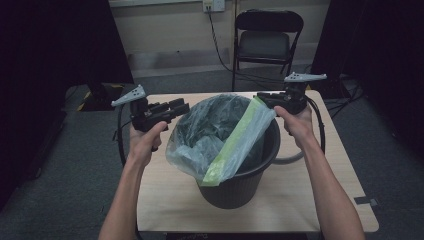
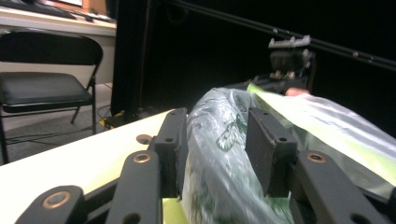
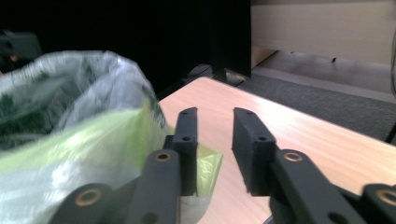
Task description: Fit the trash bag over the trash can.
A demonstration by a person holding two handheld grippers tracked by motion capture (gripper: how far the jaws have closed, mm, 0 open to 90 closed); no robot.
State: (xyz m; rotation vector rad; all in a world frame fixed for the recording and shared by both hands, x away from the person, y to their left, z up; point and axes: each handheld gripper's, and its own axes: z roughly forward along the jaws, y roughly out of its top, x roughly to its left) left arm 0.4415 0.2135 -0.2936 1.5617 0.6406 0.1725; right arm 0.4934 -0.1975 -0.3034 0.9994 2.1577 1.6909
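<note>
Centre of the high view: a dark ribbed bin (image 1: 240, 187) stands on the wooden table (image 1: 165, 200) w/ a clear plastic bin liner (image 1: 210, 135) partly stuffed in, its top edge billowing above the rim. A yellow-green band (image 1: 235, 145) along the liner's mouth runs diagonally, upper right down to lower centre of frame; that's the long axis of the loose edge.

Left gripper (image 1: 172, 109) sits at the bin's left rim. In the left gripper view its jaws stand moderately apart w/ a fold of liner (image 2: 219, 154) between them; can't tell if the pads actually pinch it. Right gripper (image 1: 265, 99) is at the upper right rim. In the right gripper view its jaws are parted w/ a clear gap, nothing between; the green hem (image 3: 116, 140) lies just beside the left jaw.

Handling, my read: film is v. light, limp, slippery, tears if yanked. Best hold is the doubled green hem, pinched at two well-apart spots, then stretched outward over the rim. Folding chair (image 1: 267, 37) stands behind the table.
</note>
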